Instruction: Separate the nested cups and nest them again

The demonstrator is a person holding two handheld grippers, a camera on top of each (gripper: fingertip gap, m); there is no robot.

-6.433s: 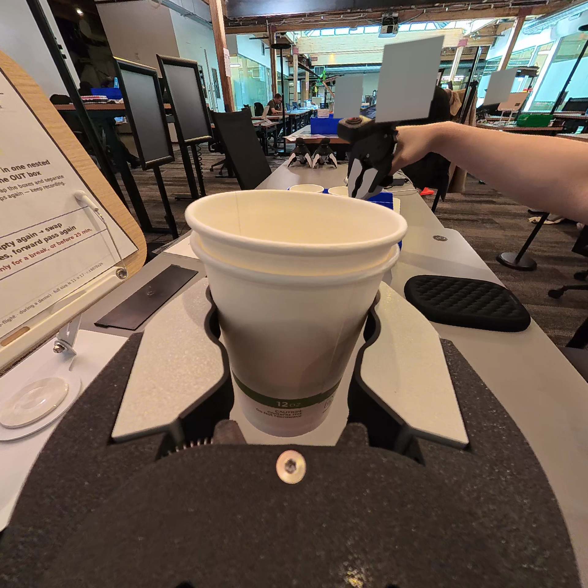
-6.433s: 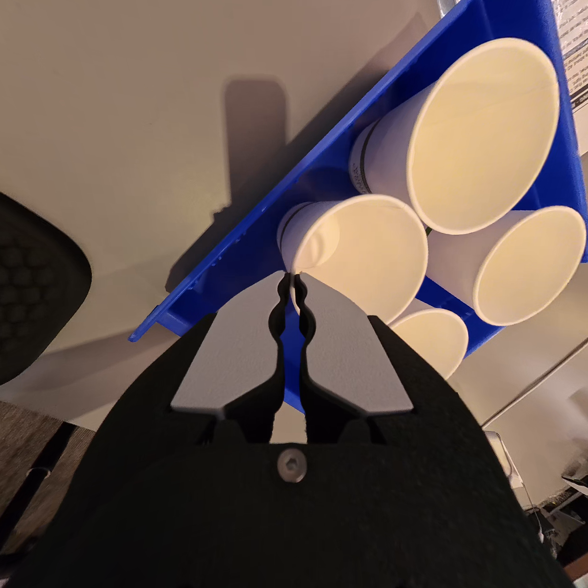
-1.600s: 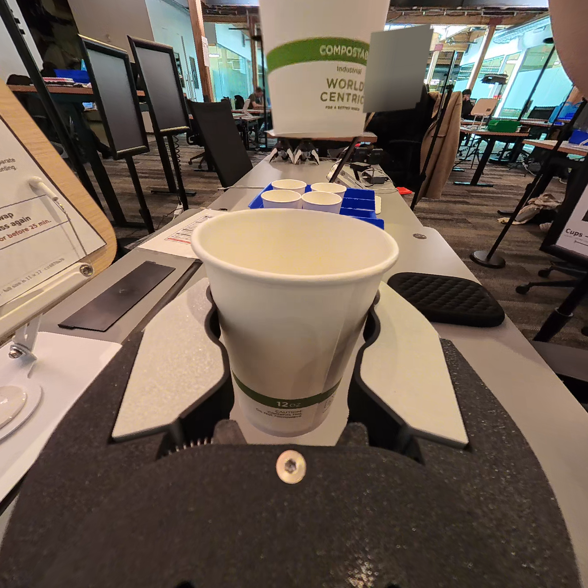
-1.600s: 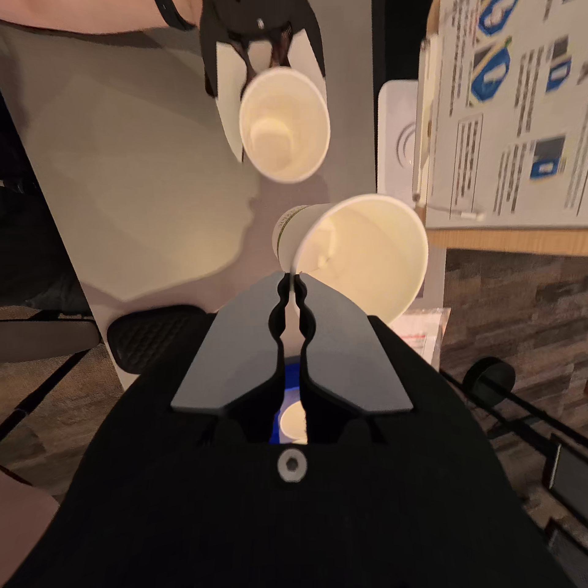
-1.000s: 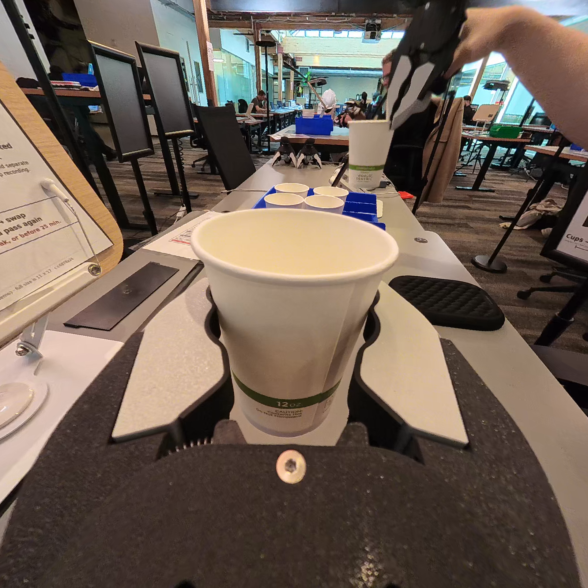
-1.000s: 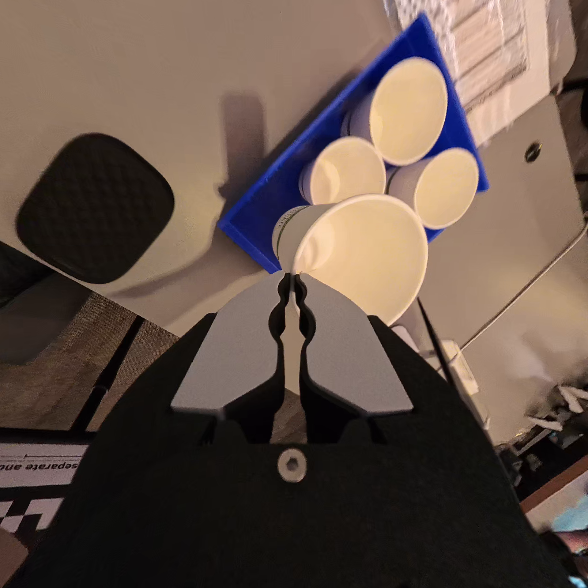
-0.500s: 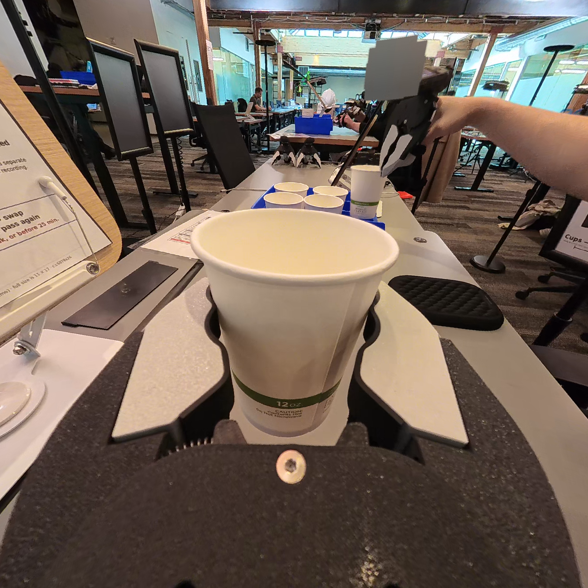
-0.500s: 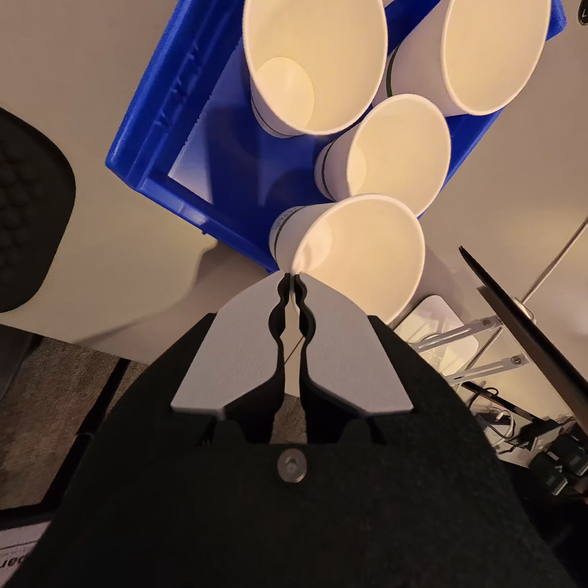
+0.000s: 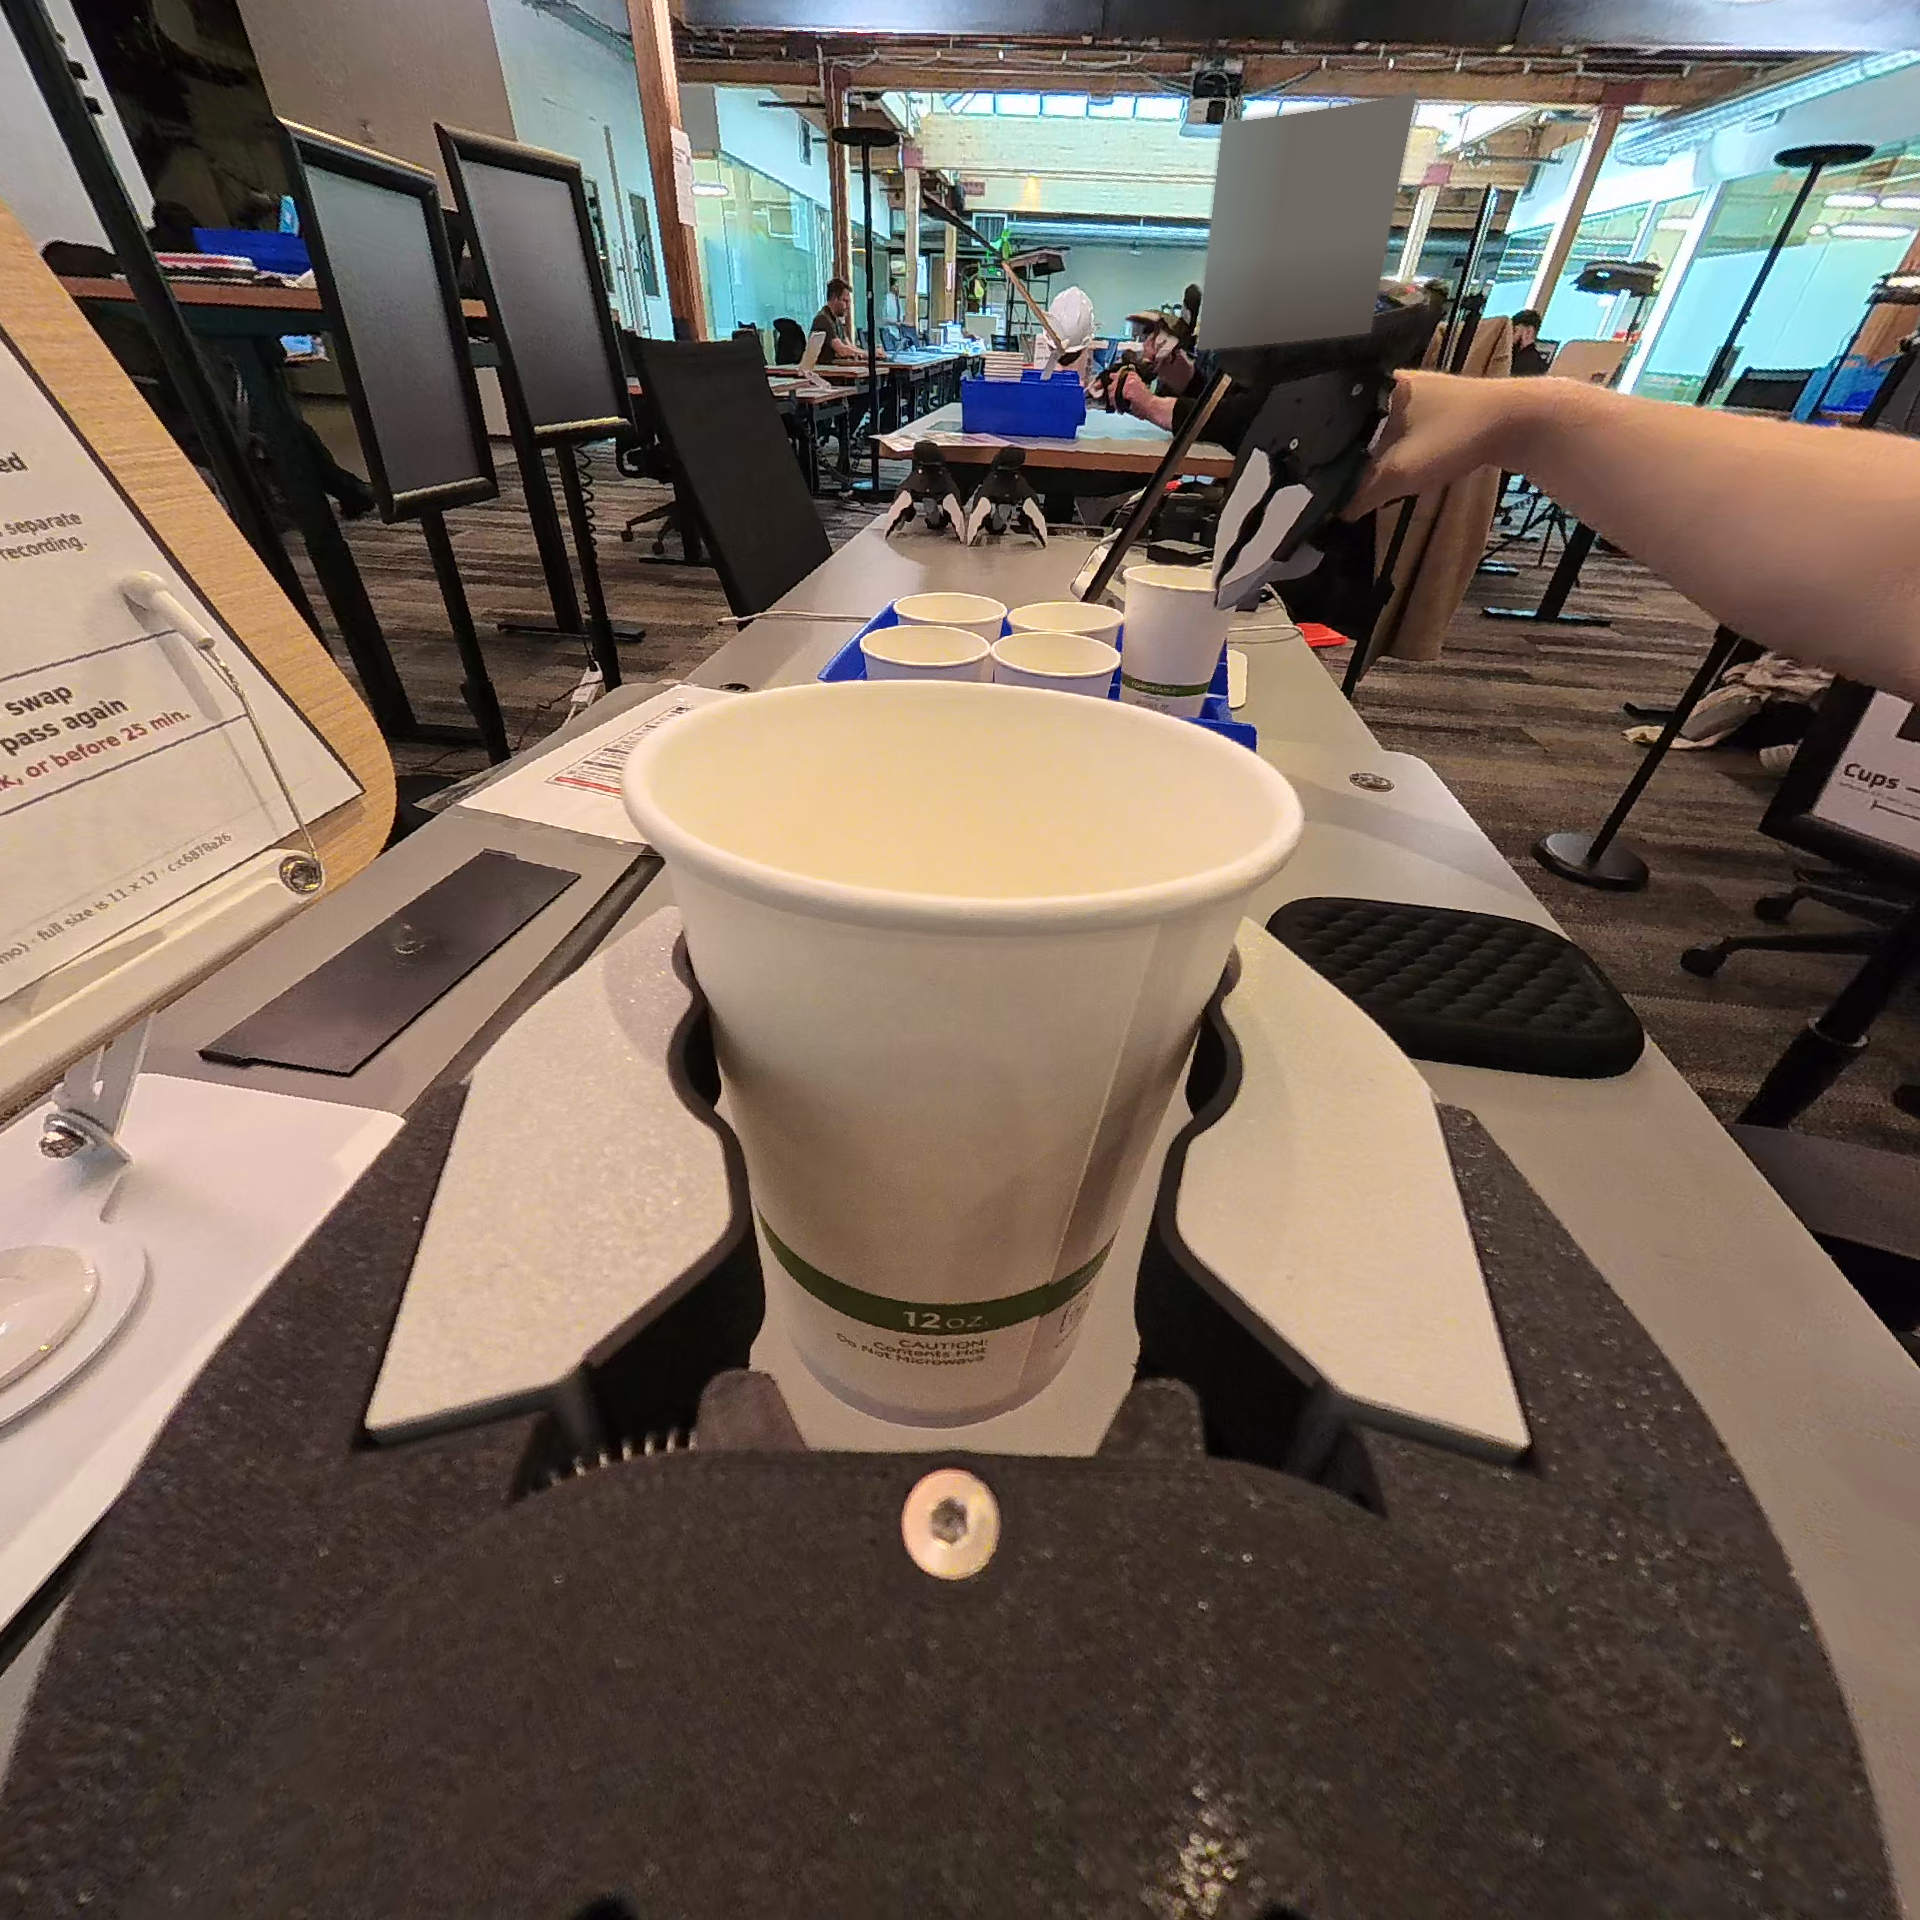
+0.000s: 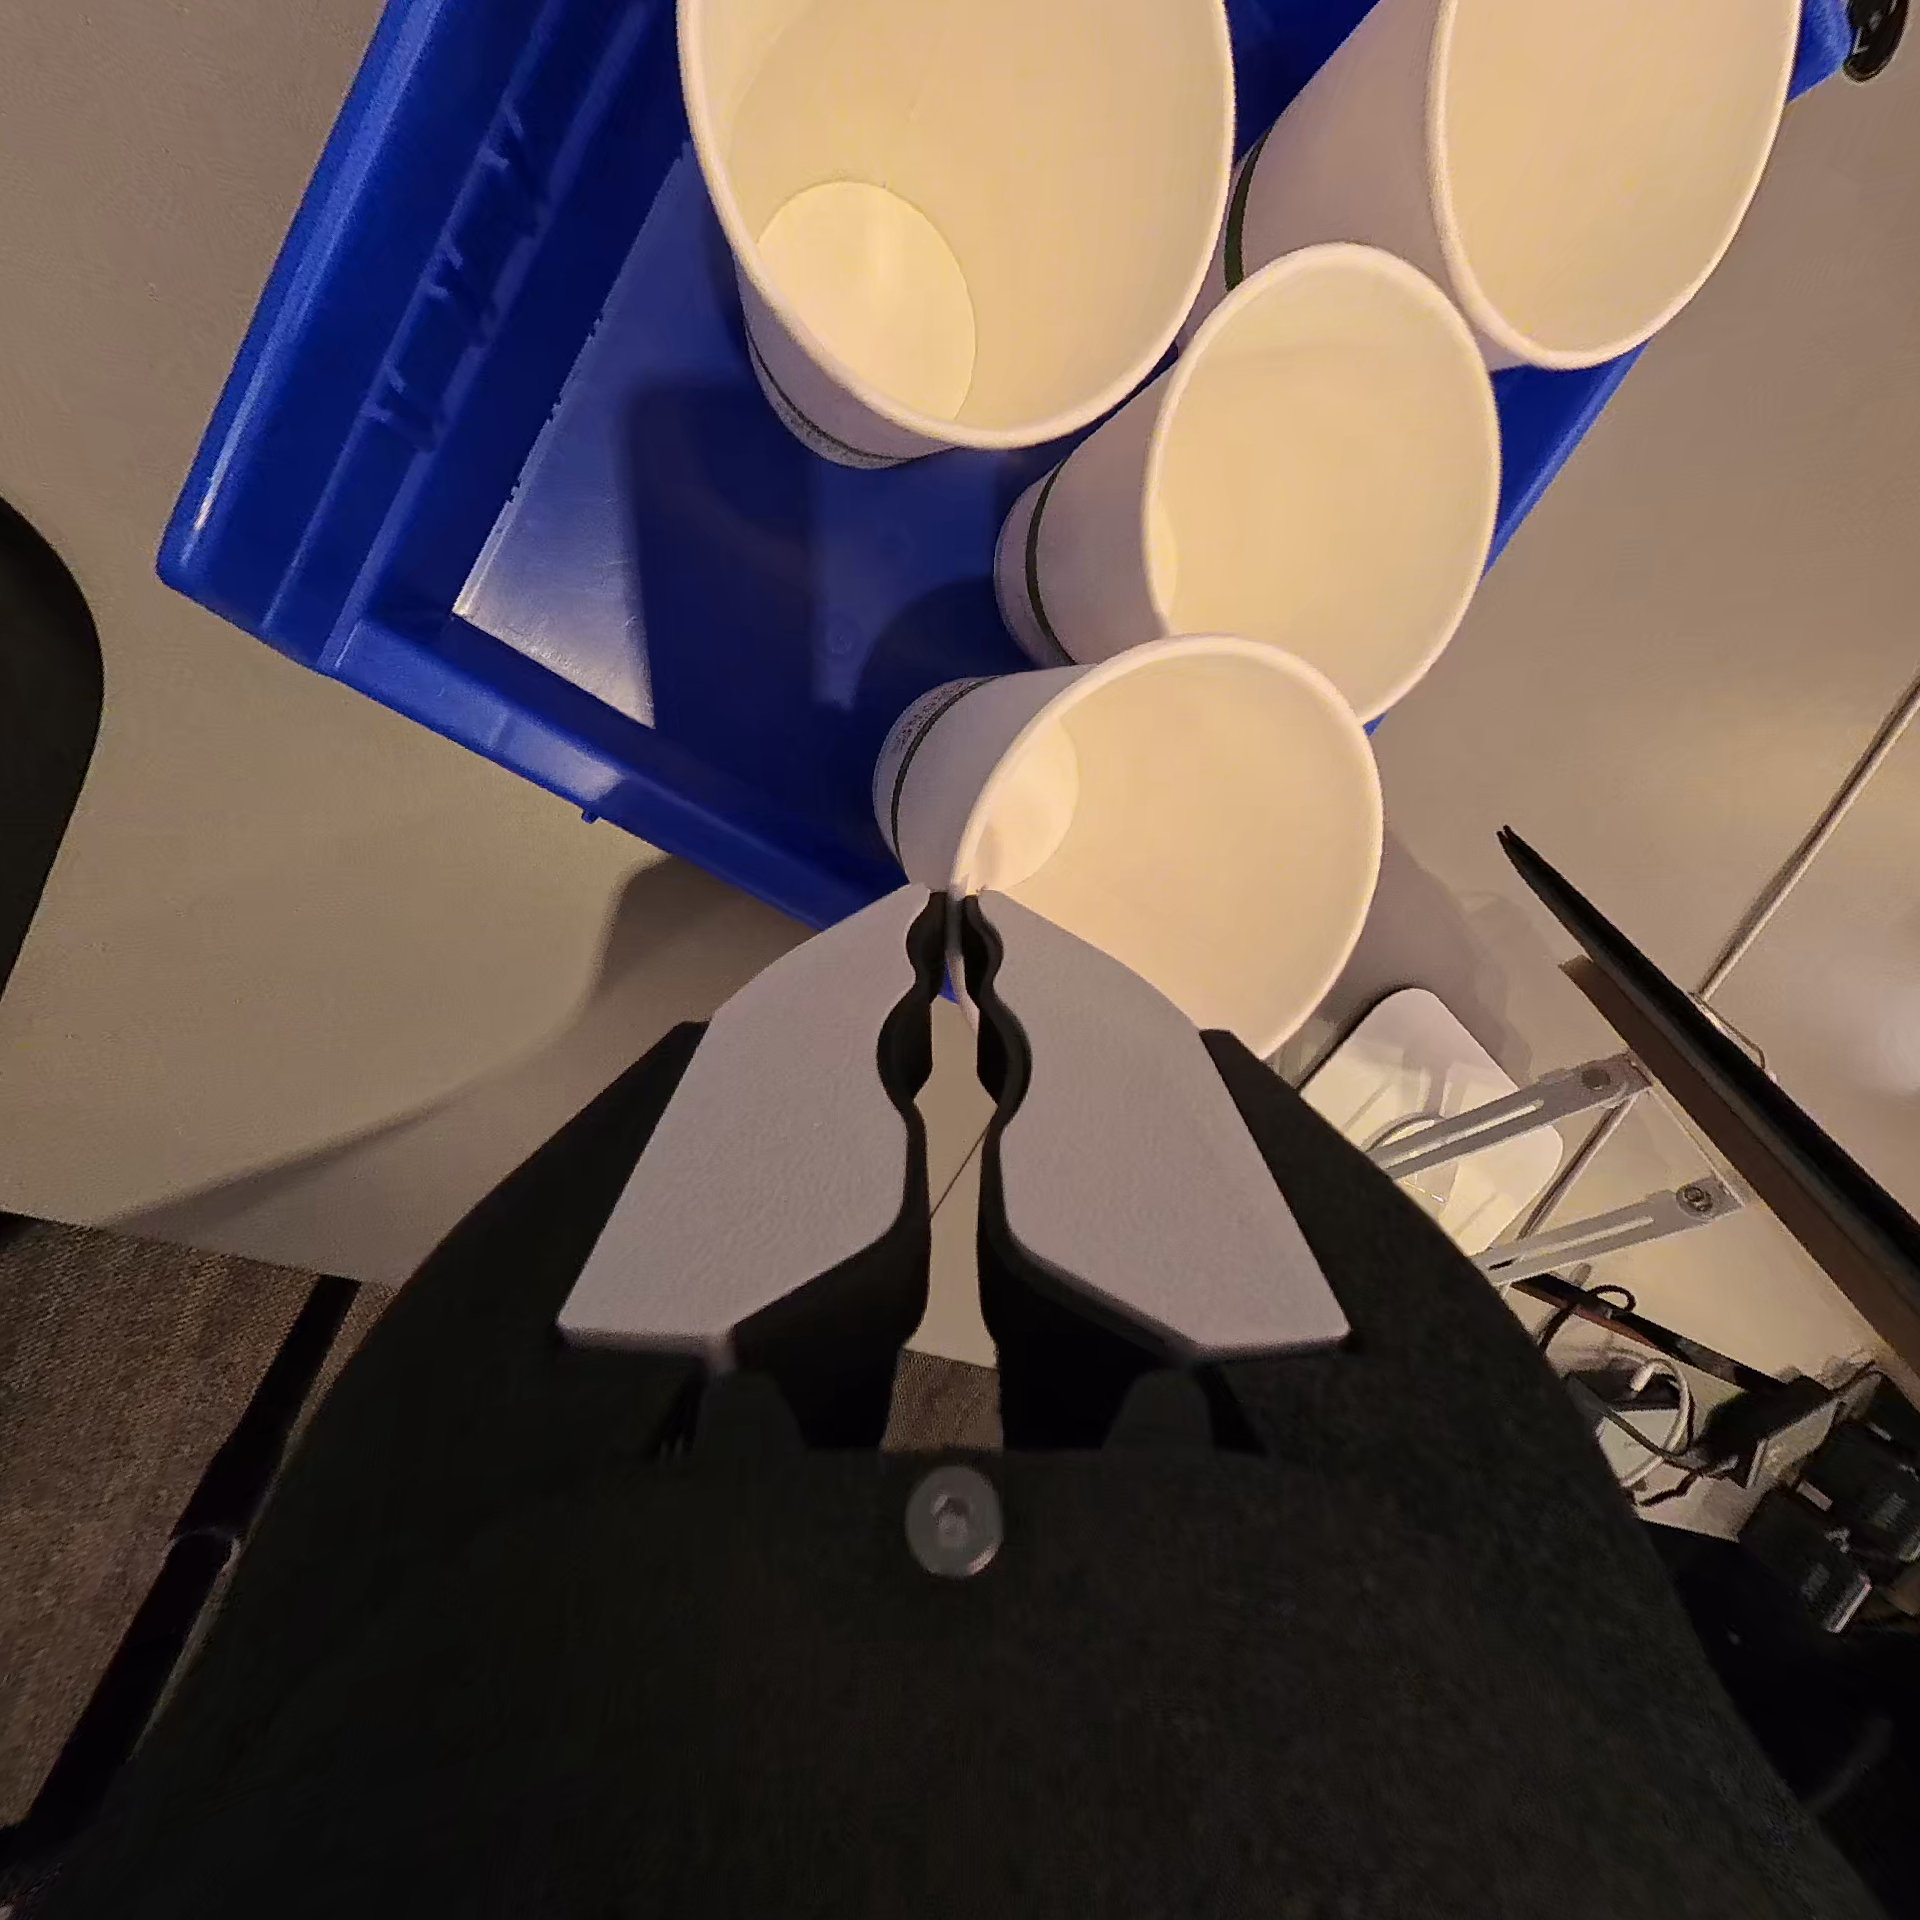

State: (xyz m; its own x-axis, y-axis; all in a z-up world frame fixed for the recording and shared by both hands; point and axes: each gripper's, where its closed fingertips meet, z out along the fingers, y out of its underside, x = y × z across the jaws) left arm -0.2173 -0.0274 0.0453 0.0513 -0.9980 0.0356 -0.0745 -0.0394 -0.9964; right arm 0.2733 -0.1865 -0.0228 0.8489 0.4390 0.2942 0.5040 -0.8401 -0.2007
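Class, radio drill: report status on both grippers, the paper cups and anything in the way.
Left gripper shut on near paper cup. Right gripper shut on second cup's rim, over blue bin. Three cups in view crowd the bin's far end.

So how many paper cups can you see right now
6. One white paper cup in the left tool; one pinched by its rim in the right tool; four standing in the blue plastic bin. Nested cups could hide.

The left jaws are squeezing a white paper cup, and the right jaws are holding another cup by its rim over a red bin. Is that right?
Almost. The bin is blue, not red; the right wrist view shows it. The left gripper does squeeze a white paper cup, and the right gripper holds another cup by its rim.
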